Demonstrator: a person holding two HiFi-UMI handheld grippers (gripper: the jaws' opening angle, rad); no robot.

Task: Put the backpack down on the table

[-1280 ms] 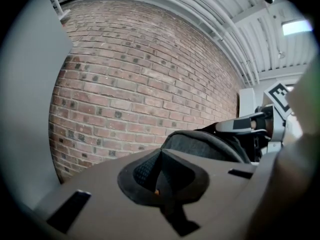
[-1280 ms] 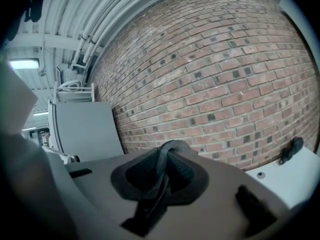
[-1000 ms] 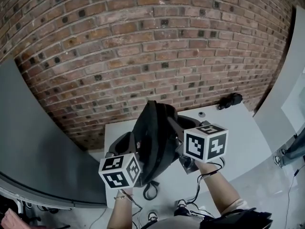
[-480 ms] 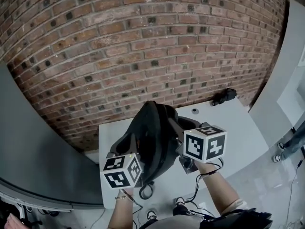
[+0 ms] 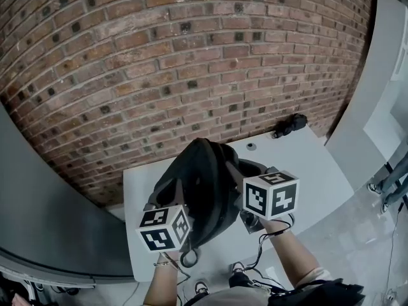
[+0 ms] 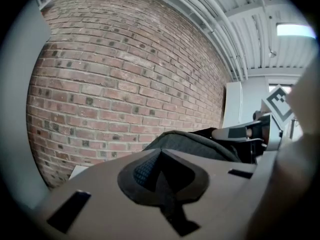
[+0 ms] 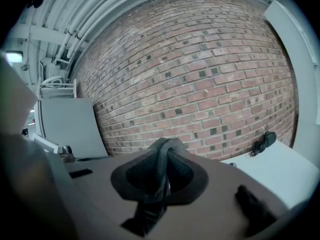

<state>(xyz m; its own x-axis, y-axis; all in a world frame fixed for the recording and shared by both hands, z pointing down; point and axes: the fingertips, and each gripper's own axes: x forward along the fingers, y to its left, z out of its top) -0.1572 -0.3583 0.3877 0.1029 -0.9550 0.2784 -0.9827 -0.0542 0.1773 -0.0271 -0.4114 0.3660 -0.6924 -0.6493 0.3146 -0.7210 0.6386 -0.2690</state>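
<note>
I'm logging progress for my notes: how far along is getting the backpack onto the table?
Done: the backpack hangs over the table. In hand: the left gripper and right gripper are both shut on it, carrying it. Left: rest it on the table and release; no view shows its base touching yet.

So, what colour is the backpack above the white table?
The backpack is black to dark grey; the head view shows it best.

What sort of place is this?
Probably an indoor workshop or lab, not a home: a bare brick wall, exposed ceiling pipes and a plain white table.
</note>
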